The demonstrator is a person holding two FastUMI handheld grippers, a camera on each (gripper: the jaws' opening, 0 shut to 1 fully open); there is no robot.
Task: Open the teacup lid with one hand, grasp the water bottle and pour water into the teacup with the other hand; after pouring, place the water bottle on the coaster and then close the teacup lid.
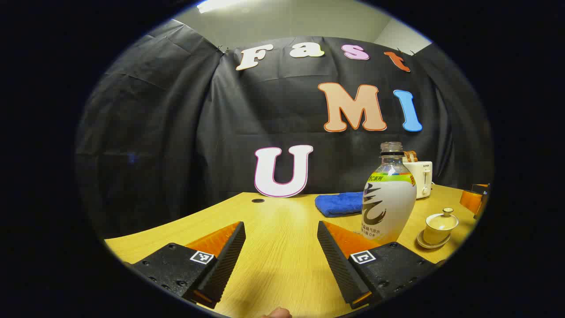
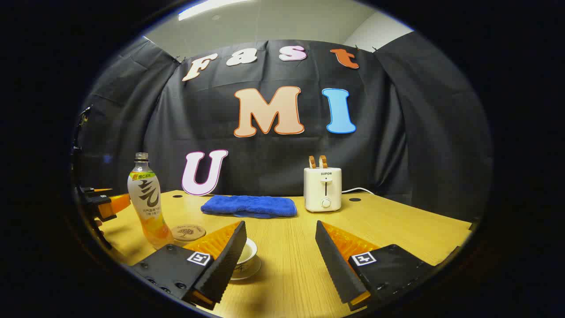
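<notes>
Teacup (image 1: 438, 227): lower right of the left gripper view, lid (image 1: 442, 217) seated on it, standing on its saucer (image 1: 423, 242); in the right gripper view it sits low and left of centre, half hidden behind a finger of that hand-held gripper. Water bottle (image 2: 146, 201): upright on the surface (image 2: 397, 229), cap off, at the left of the right gripper view, partly filled as far as its wrapper lets one judge. Coaster (image 2: 188, 232): just beside the bottle's base toward frame centre; bottle appears to stand next to it, not on it, though the contact point is hard to read. Left hand-held gripper (image 1: 281, 240): jaws spread wide, nothing between them, bottle just beyond its right finger. Right hand-held gripper (image 2: 280, 240): likewise spread, holding nothing, teacup close by its left finger. Other items: 1 blue towel (image 2: 249, 206), 1 toaster (image 2: 323, 189), both toward the back. Progress: lid on, bottle off the coaster. Water level in the cup cannot be seen, so the layout would fit either a cup waiting to be filled or one already covered again; only the bottle's place on the coaster is plainly outstanding.
</notes>
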